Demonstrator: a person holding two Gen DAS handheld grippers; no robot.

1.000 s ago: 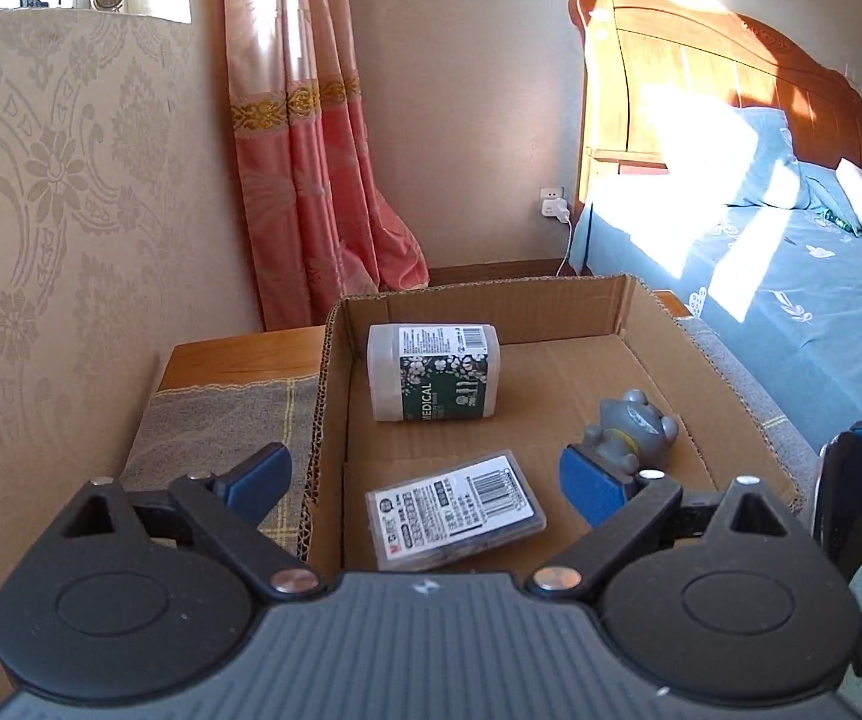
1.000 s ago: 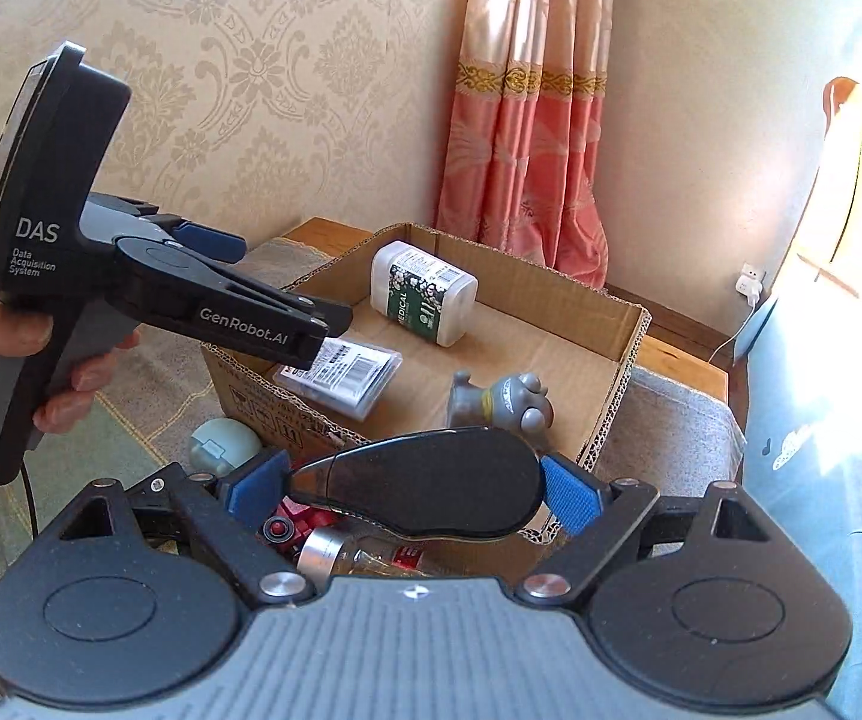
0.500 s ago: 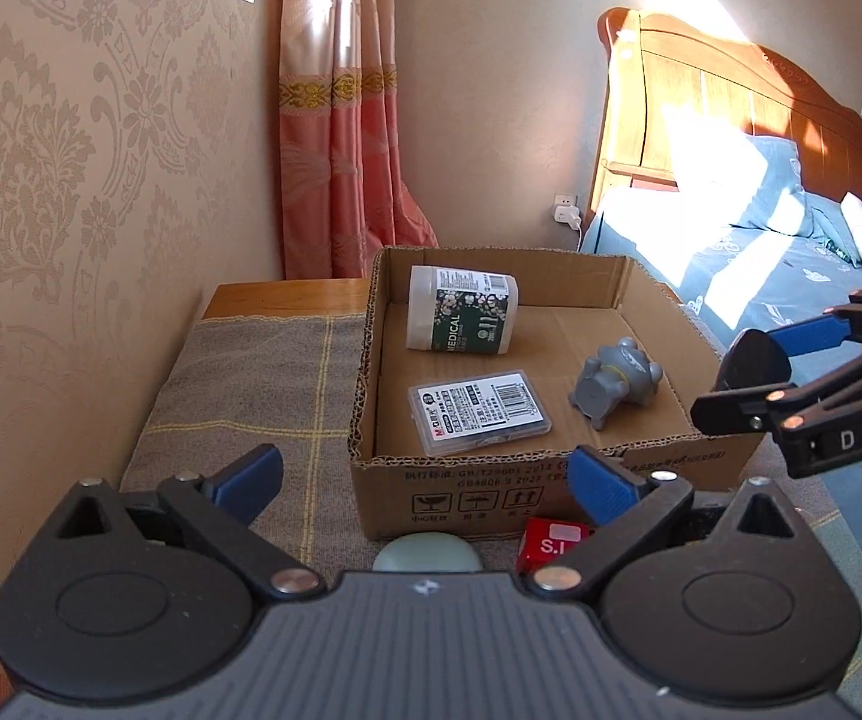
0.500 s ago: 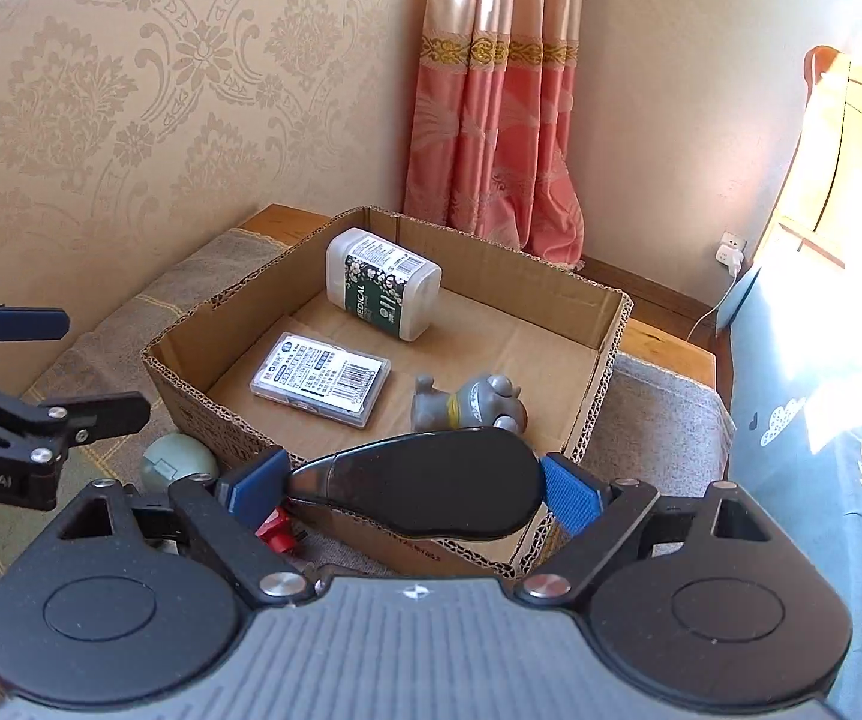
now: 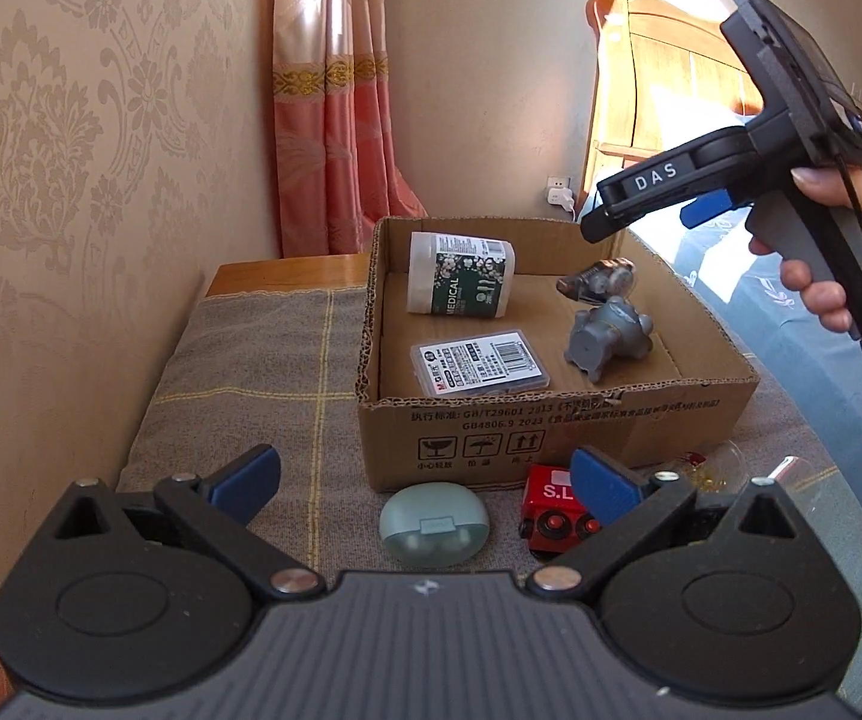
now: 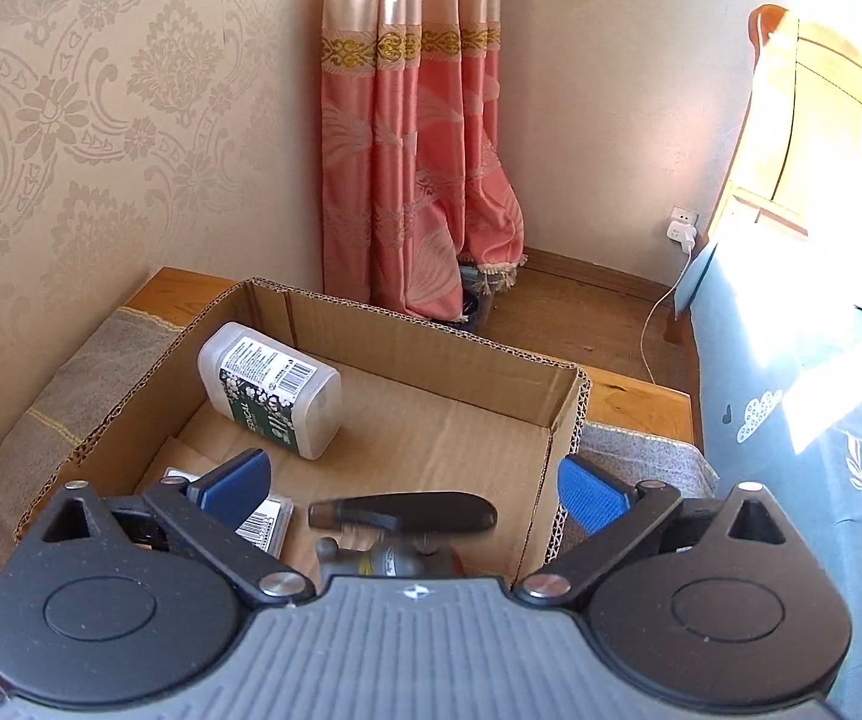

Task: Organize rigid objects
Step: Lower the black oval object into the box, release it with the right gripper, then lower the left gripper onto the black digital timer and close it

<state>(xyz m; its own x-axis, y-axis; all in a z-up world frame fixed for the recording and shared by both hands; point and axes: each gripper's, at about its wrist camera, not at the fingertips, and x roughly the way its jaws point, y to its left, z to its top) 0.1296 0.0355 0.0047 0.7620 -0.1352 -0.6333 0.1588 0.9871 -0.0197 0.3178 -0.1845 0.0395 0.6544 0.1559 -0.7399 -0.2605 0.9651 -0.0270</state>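
While both claws gape wide, L claw by earbud case, R claw over box.

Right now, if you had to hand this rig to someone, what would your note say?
Left gripper: open, empty, hovering in front of the cardboard box.
Right gripper: open over the box, with a dark object loose below it, touching neither finger.
In the box: white bottle, card case, grey toy.
Left outside, at the box front: green earbud case, red toy.
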